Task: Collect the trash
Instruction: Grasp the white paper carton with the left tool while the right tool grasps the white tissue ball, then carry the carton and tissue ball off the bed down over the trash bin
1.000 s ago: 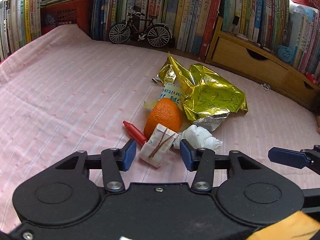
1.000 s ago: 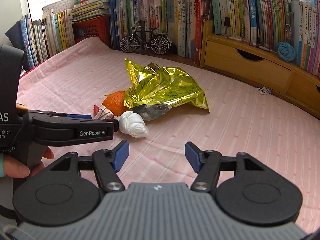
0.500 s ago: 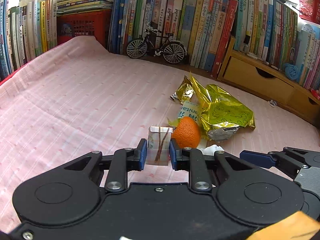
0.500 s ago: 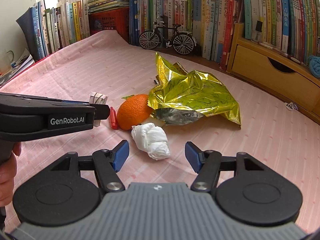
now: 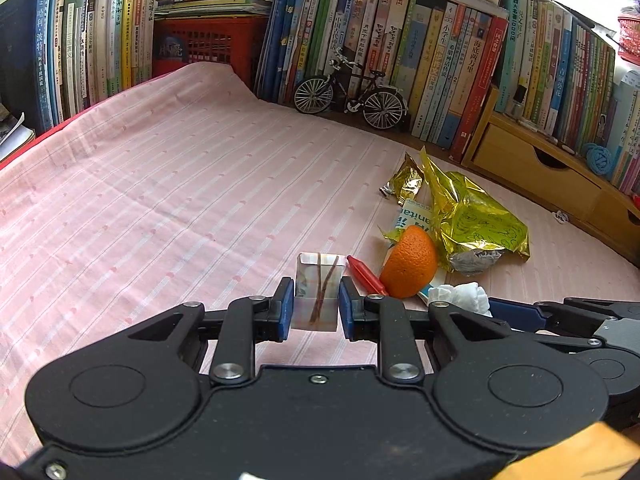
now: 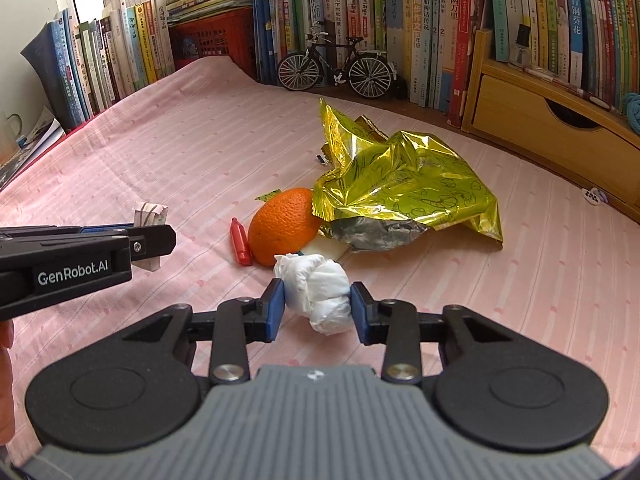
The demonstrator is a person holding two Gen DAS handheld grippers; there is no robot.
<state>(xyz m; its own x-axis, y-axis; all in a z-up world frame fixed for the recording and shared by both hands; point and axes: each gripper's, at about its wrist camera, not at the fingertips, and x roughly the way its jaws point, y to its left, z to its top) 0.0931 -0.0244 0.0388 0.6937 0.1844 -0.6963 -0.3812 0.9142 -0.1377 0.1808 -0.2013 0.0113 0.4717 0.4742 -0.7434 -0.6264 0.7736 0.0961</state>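
Observation:
My left gripper (image 5: 316, 309) is shut on a small folded paper wrapper (image 5: 318, 290) with brown stripes, held just above the pink cloth; from the right wrist view the same wrapper (image 6: 150, 213) pokes out beyond the left gripper's fingers (image 6: 148, 240). My right gripper (image 6: 318, 312) is shut on a white crumpled tissue wad (image 6: 316, 286), both pads pressing its sides. Beyond it lie an orange (image 6: 284, 232), a red cap-like stick (image 6: 240, 242) and a crumpled gold foil bag (image 6: 404, 184). In the left wrist view the orange (image 5: 410, 268) sits right of the wrapper.
A pink striped cloth (image 5: 180, 200) covers the surface. Rows of books (image 5: 400, 48), a model bicycle (image 5: 350, 96) and a red crate (image 5: 208, 46) line the back. A wooden drawer unit (image 6: 552, 124) stands at the back right. A hand (image 6: 5, 360) shows at the left edge.
The left gripper closed on the paper wrapper and carried it up and away from the pile. The right gripper moved forward to the tissue wad and closed on it.

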